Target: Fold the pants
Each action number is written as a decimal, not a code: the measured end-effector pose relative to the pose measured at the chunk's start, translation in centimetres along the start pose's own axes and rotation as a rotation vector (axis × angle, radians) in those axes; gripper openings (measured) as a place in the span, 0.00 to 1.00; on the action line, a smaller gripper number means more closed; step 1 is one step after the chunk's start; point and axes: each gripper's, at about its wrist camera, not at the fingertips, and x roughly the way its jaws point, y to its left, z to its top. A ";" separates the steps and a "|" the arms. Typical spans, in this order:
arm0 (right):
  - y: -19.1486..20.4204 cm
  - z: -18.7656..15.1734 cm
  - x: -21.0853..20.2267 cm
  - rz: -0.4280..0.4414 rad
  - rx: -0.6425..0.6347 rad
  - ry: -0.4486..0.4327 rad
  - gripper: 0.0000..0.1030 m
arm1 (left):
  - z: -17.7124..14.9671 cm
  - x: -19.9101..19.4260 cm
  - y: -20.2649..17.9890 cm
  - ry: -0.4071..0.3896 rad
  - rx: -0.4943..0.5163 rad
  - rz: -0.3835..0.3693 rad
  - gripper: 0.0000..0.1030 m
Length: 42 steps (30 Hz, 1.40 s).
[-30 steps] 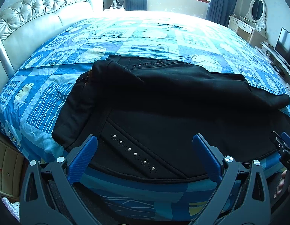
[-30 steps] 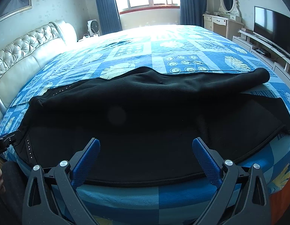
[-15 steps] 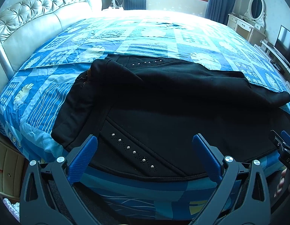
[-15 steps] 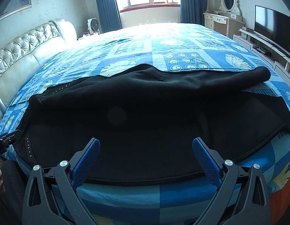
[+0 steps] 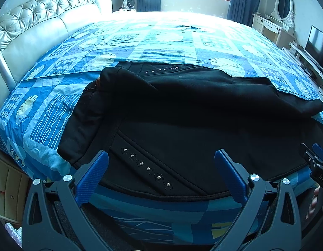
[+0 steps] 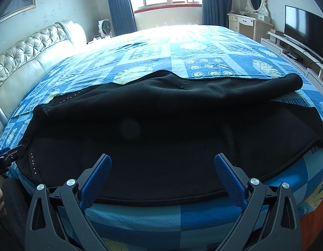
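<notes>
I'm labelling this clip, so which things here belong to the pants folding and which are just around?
Job:
pants, spread on the bed
left gripper, open
right gripper, open

Just around:
headboard
fan
curtains
dresser with mirror
TV

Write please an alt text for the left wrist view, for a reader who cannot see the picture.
Black pants with small metal studs lie spread across a blue patterned bedspread, near the bed's front edge. The open left gripper hovers over their near hem, holding nothing. A tufted headboard is at left, and the right gripper shows at the right edge.
</notes>
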 end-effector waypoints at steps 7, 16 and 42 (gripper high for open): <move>0.0 -0.1 0.2 0.003 0.003 0.007 0.96 | 0.0 0.0 -0.1 -0.001 0.001 0.002 0.98; -0.1 -0.3 0.4 0.006 0.003 0.015 0.96 | -0.1 0.0 -0.1 -0.005 0.008 0.012 0.98; -38.9 4.0 -4.4 0.082 0.707 -0.092 0.96 | -0.3 1.8 0.7 -0.025 0.035 0.074 0.98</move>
